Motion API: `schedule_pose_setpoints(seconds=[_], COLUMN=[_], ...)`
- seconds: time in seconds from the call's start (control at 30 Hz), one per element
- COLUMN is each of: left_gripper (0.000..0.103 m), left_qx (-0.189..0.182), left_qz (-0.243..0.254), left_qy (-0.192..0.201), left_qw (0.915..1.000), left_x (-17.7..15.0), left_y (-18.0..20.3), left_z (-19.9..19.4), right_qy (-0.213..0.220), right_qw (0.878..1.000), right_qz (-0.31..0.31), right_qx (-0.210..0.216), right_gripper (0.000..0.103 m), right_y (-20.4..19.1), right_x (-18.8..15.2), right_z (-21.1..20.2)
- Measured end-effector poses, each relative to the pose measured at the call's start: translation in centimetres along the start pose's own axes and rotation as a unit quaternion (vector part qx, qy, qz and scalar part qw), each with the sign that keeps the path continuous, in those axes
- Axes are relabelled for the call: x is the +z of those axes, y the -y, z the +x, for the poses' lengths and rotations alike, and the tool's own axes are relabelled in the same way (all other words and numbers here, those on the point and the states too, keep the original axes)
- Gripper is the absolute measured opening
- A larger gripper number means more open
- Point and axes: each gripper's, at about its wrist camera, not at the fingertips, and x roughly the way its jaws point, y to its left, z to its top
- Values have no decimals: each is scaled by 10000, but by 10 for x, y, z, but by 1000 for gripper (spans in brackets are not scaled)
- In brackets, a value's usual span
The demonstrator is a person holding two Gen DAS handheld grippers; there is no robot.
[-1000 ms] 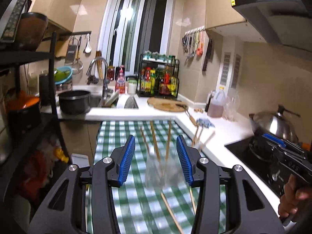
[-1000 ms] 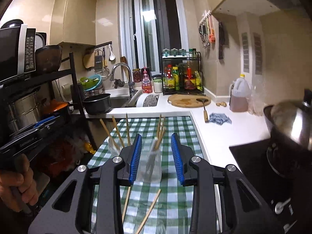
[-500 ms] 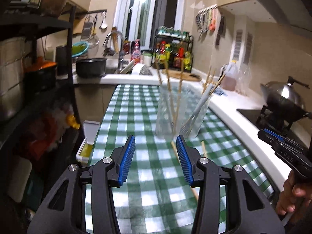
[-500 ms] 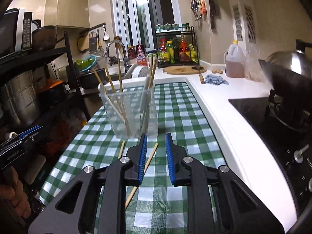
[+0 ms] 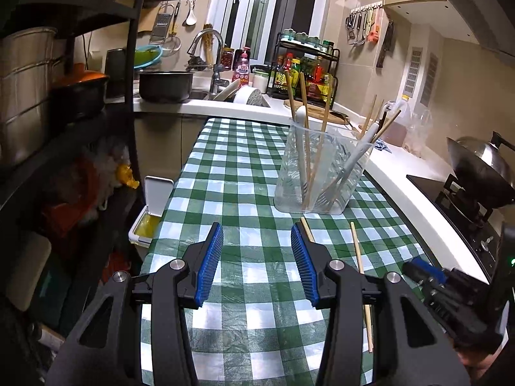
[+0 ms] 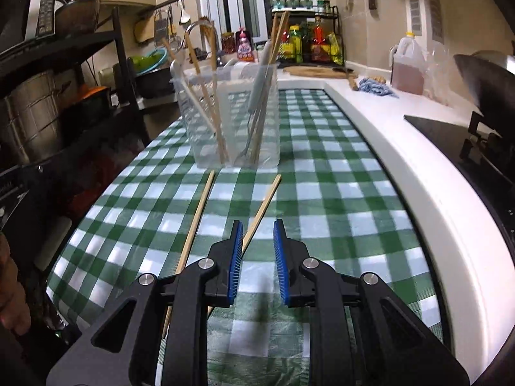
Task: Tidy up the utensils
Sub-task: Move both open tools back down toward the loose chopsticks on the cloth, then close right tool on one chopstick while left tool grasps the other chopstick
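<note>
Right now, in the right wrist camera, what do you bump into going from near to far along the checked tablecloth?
Right gripper → two loose chopsticks → clear utensil holder → wooden cutting board → spice rack.

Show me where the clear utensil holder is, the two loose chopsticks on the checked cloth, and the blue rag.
clear utensil holder [image 6: 206,141]: right wrist view, front wall.
left loose chopstick [image 6: 196,222]: right wrist view, mid-shaft.
right loose chopstick [image 6: 262,207]: right wrist view, upper shaft.
blue rag [image 6: 375,87]: right wrist view, centre.

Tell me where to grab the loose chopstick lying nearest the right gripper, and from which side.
Grip the chopstick mid-shaft, from above, jaws straddling its width. It lies flat and diagonal on the checked cloth, so only a top-down pinch across the thin shaft gets under it. The right gripper is narrow-open just beside its lower part.
</note>
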Motion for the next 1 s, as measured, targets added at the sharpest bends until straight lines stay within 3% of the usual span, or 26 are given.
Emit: schedule_pose_setpoints(seconds=[0.13,0.23,0.47,0.53,0.7,1.0], left_gripper=[44,44,44,44,44,44], left_qx=[-34,-69,-121,-113,-111,-473], left_qz=[30,121,267,264,223,389], left_qy=[-70,-126,-246,-299,-443,-939], left_qw=[10000,9998,9993,9991,9987,9937], left_x=[-4,-8,-16,-19,-24,-51], left_y=[2,8,17,17,20,53], left_z=[2,4,10,13,22,50], right_qy=[-517,-803,-1149,-1163,-1187,-1122], right_qw=[9981,9957,9923,9922,9925,9923], right_qz=[-196,-259,-418,-425,-276,18], right_qx=[253,380,176,118,-107,-517], right_gripper=[25,35,38,36,7,6], right_y=[-12,-18,-24,-22,-10,13], right_x=[-11,-18,-31,-31,-28,-20], right_z=[18,28,38,39,38,35])
